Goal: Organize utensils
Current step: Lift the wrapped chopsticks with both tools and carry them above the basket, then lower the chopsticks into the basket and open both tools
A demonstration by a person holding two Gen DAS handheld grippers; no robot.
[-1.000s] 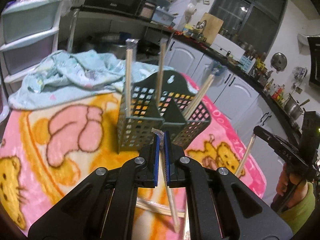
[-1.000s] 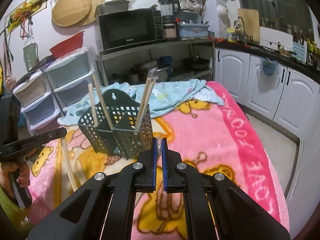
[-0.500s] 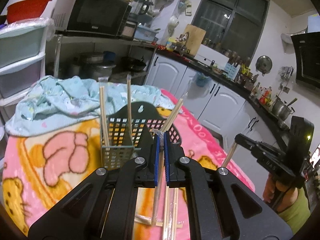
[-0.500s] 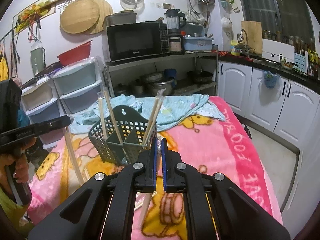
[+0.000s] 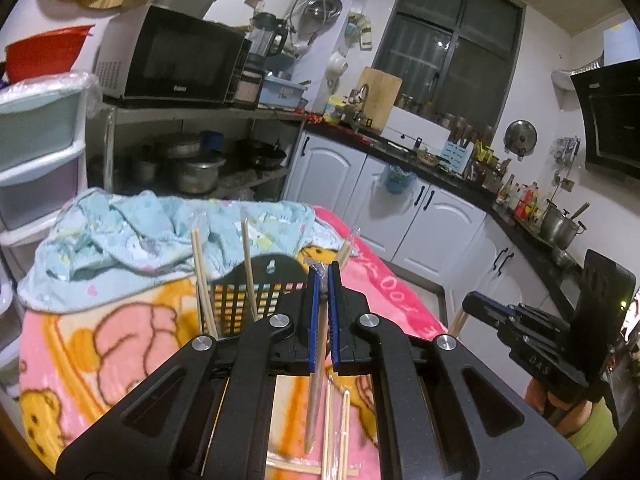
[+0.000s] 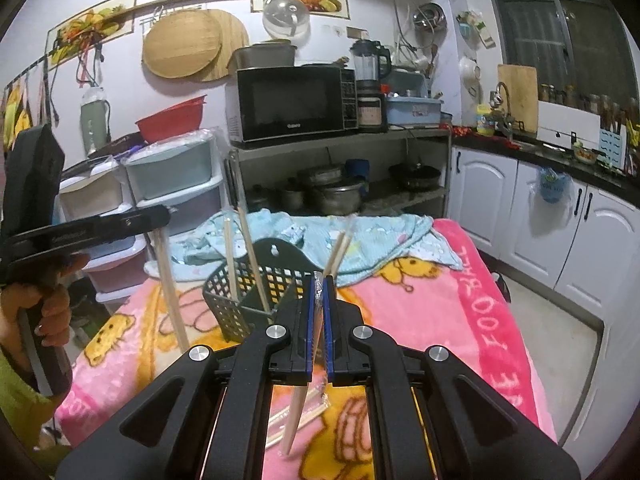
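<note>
A dark green lattice utensil basket (image 5: 260,292) (image 6: 260,292) stands on the pink cartoon blanket and holds several wrapped chopstick pairs upright. My left gripper (image 5: 323,280) is shut on a wrapped chopstick pair (image 5: 314,400) that hangs down below the jaws, just in front of the basket. My right gripper (image 6: 319,284) is shut on another wrapped chopstick pair (image 6: 298,404), also hanging down, in front of the basket. More chopsticks (image 5: 340,432) (image 6: 296,416) lie on the blanket below both grippers. Each gripper shows in the other's view, the right one (image 5: 472,304) and the left one (image 6: 160,216).
A crumpled light-blue cloth (image 5: 160,236) (image 6: 320,240) lies behind the basket. Plastic drawers (image 6: 172,184) stand at the left, a shelf with microwave (image 6: 292,104) and pots behind. White kitchen cabinets (image 6: 560,232) run along the right, with bare floor beside the blanket's edge.
Both grippers have risen and tilted up, each still holding its chopstick pair. The basket now sits lower and smaller in both views.
</note>
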